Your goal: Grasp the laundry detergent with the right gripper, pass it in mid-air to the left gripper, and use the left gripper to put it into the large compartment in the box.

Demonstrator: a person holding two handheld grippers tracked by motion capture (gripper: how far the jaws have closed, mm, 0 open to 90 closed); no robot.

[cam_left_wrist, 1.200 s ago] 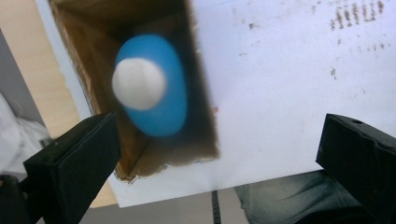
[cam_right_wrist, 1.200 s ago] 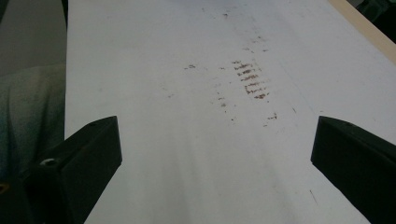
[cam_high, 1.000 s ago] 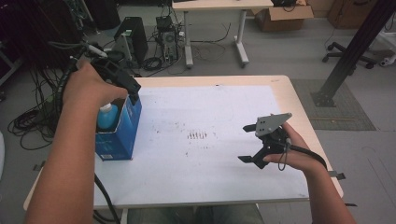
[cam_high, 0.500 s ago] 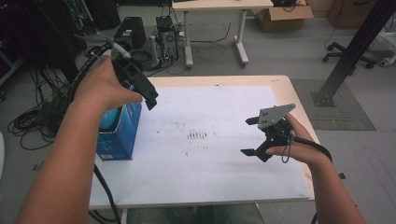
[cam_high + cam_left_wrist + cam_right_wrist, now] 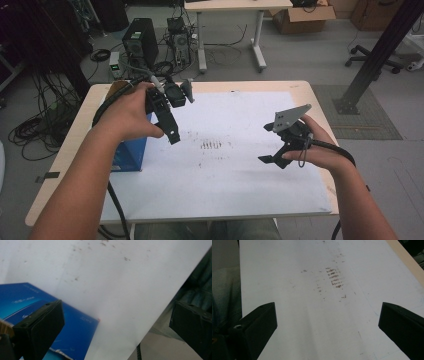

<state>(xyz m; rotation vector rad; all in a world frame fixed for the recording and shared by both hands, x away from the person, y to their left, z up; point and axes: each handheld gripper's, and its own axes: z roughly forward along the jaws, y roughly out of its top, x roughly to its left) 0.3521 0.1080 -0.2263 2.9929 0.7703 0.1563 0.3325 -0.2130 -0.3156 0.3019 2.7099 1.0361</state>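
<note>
Left hand-held gripper (image 5: 170, 116) is raised above the worktop (image 5: 300, 87), jaws spread wide with nothing between them, just right of the blue box (image 5: 131, 152). The box stands on the white sheet (image 5: 240, 170) near the worktop's left edge. Right hand-held gripper (image 5: 277, 159) hovers low over the sheet's right part, jaws also spread and empty, well apart from the box.

high: overhead, forward-down | tongs views: close, downward | shared: white sheet (image 5: 240, 165)
</note>
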